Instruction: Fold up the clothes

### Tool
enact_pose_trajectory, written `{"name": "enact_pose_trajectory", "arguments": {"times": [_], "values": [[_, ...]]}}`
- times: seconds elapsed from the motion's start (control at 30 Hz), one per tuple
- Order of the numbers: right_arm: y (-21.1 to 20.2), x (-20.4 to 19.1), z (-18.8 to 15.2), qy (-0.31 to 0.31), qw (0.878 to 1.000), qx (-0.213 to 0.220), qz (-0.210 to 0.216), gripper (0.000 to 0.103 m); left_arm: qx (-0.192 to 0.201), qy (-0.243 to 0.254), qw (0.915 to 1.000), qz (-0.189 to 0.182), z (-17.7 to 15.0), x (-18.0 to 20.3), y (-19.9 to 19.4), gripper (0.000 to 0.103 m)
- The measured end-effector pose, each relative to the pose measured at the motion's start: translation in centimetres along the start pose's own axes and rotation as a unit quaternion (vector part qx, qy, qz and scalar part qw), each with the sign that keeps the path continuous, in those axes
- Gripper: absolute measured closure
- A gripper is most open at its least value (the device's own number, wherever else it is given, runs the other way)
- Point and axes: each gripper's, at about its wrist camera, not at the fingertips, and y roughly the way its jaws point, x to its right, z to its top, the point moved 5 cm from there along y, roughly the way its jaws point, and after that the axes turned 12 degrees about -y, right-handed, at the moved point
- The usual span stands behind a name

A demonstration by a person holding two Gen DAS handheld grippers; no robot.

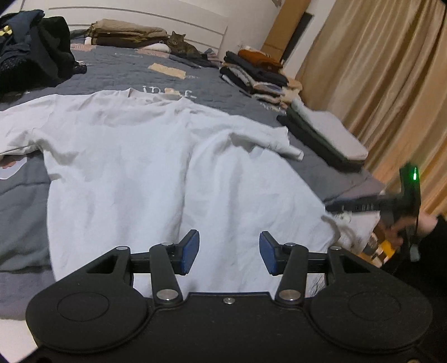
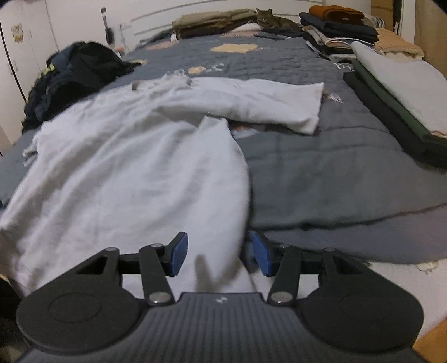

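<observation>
Both tongs (image 1: 229, 251) (image 2: 219, 255) seemingly open over white shirt (image 1: 156, 173).

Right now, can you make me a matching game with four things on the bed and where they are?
Things:
1. white shirt
2. cat
3. dark clothes heap
4. grey folded top

Places:
A. far end, by the headboard
B. spread flat in the middle
C. on a stack along the right edge
D. piled at the left edge

Pairs: 1-B, 2-A, 3-D, 4-C

My right claw (image 1: 363, 206) blurs at three o'clock; the shirt (image 1: 167, 167) hem hides beneath me (six o'clock).
</observation>
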Motion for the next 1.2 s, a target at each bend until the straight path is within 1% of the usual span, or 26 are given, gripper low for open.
{"name": "enact_pose_trajectory", "arguments": {"times": [0.13,0.27,0.3,0.33,0.37,0.4,0.43,0.5,0.53,0.63,0.7,0.77,0.8,0.87,0.93,0.97,1.03,1.13,1.2], "values": [[0.0,-0.5,-1.0,-0.018,1.0,-0.006,0.017,0.052,0.0,0.011,0.9999,-0.011,0.2,1.3,0.8,0.055],[0.8,-1.7,-1.8,-0.061,0.998,-0.015,0.025,0.053,-0.005,0.02,0.9996,-0.019,0.1,2.5,1.5,0.056],[1.2,-2.0,-2.0,-0.067,0.997,-0.022,0.027,0.054,-0.006,0.021,0.9996,-0.02,0.1,2.6,1.7,0.055],[1.6,-2.1,-2.1,-0.069,0.997,-0.027,0.029,0.062,-0.007,0.021,0.9995,-0.02,0.2,2.7,1.8,0.056],[1.7,-2.1,-2.2,-0.064,0.997,-0.027,0.032,0.08,-0.008,0.022,0.9995,-0.02,0.2,2.8,1.9,0.055],[1.8,-2.0,-2.3,-0.055,0.997,-0.027,0.037,0.09,-0.008,0.022,0.9996,-0.019,0.2,2.9,2.0,0.055],[1.7,-1.7,-2.2,-0.037,0.998,-0.025,0.045,0.096,-0.008,0.021,0.9996,-0.019,0.2,2.9,2.1,0.055],[0.5,-0.9,-1.9,0.011,0.998,-0.009,0.068,0.098,-0.008,0.02,0.9996,-0.018,0.3,3.0,2.2,0.055],[-0.5,-0.4,-1.6,0.042,0.995,0.003,0.086,0.098,-0.007,0.018,0.9996,-0.018,0.4,3.0,2.2,0.055],[-4.0,0.8,-0.7,0.11,0.983,0.039,0.141,0.098,-0.002,0.014,0.9997,-0.018,0.6,2.8,1.9,0.055],[-6.6,1.4,-0.4,0.122,0.977,0.06,0.165,0.098,0.002,0.011,0.9998,-0.016,0.8,2.7,1.8,0.055],[-8.4,1.9,-0.5,0.13,0.973,0.064,0.178,0.099,0.003,0.011,0.9998,-0.016,0.9,2.6,1.8,0.055],[-8.9,2.2,-0.8,0.13,0.973,0.058,0.18,0.098,0.003,0.011,0.9998,-0.016,0.9,2.7,1.8,0.055],[-8.5,2.6,-1.8,0.112,0.98,0.021,0.165,0.098,0.003,0.012,0.9998,-0.017,1.0,2.7,1.7,0.055],[-6.8,2.8,-3.1,0.09,0.987,-0.03,0.13,0.098,0.003,0.013,0.9998,-0.017,1.0,2.8,1.7,0.056],[-5.9,2.8,-3.8,0.08,0.989,-0.057,0.114,0.097,0.003,0.013,0.9998,-0.017,1.0,2.8,1.7,0.056],[-4.0,2.6,-4.8,0.073,0.988,-0.096,0.098,0.096,0.003,0.013,0.9998,-0.017,1.0,2.8,1.7,0.055],[-3.1,2.2,-5.3,0.058,0.988,-0.121,0.077,0.096,0.004,0.009,0.9998,-0.015,1.1,2.7,1.6,0.055],[-4.0,2.3,-4.7,0.055,0.991,-0.102,0.071,0.095,0.006,0.007,0.9999,-0.014,1.2,2.7,1.6,0.055]]}}
